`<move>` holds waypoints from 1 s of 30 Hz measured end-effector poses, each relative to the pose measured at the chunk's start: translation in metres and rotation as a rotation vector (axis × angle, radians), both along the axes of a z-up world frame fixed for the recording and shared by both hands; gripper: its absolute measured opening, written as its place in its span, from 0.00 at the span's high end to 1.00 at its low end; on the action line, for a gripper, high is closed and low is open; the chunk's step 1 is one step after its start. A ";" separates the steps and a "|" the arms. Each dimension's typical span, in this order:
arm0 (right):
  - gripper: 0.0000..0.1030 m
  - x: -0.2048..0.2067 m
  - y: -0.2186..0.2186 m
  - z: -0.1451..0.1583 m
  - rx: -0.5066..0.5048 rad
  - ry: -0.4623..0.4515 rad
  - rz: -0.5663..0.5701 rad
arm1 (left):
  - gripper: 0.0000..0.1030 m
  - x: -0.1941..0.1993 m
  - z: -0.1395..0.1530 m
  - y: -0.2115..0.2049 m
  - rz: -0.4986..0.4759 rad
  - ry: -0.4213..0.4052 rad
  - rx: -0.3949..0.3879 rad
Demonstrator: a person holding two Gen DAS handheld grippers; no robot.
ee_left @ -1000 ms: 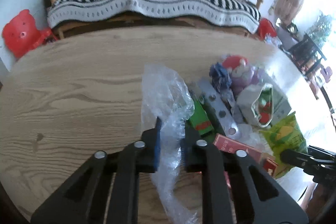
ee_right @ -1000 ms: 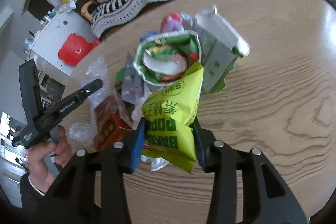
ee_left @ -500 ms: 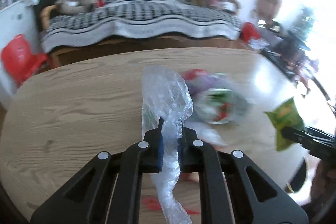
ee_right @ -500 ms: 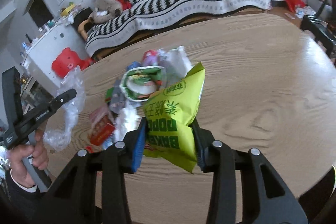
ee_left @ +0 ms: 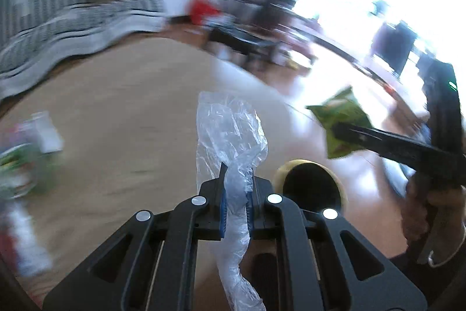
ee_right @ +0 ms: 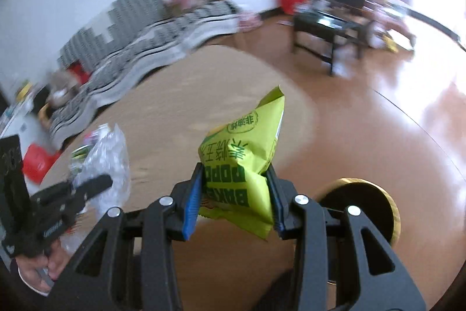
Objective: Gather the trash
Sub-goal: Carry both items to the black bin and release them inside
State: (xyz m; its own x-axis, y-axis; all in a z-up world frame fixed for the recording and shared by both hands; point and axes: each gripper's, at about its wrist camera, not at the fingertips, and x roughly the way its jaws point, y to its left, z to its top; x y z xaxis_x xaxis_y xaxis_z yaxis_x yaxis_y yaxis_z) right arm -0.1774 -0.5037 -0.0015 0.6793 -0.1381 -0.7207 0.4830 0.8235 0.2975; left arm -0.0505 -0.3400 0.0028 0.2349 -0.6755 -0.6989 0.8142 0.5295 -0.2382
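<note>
Left claw (ee_left: pixel 236 201): clamped tight on the clear plastic wrap (ee_left: pixel 230 136).
Right claw (ee_right: pixel 236 201): gripping the green popcorn bag (ee_right: pixel 244 159).
Bin (ee_right: pixel 375 194): just below.

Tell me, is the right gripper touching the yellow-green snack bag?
Touching. In the right wrist view, the right gripper has both blue pads pressed against the crumpled snack bag, pinching it between them.

round wooden table (ee_left: pixel 122 118) carries blurred wrappers (ee_left: pixel 26 162) at its edge.
</note>
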 end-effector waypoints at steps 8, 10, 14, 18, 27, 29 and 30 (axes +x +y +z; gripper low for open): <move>0.61 -0.095 -0.113 -0.090 0.138 0.195 -0.230 | 0.91 -0.076 -0.102 -0.133 -0.276 0.160 0.058; 0.61 -0.103 -0.130 -0.112 0.173 0.227 -0.250 | 0.91 -0.082 -0.128 -0.149 -0.296 0.201 0.086; 0.61 -0.121 -0.149 -0.146 0.206 0.267 -0.282 | 0.91 -0.085 -0.175 -0.179 -0.309 0.221 0.155; 0.60 -0.124 -0.153 -0.164 0.235 0.293 -0.284 | 0.91 -0.084 -0.199 -0.191 -0.305 0.217 0.190; 0.53 -0.114 -0.157 -0.170 0.238 0.304 -0.270 | 0.75 -0.067 -0.205 -0.221 -0.278 0.210 0.176; 0.49 -0.116 -0.159 -0.169 0.234 0.301 -0.285 | 0.44 -0.067 -0.203 -0.223 -0.260 0.195 0.167; 0.48 -0.117 -0.160 -0.167 0.231 0.298 -0.290 | 0.32 -0.069 -0.198 -0.221 -0.249 0.184 0.156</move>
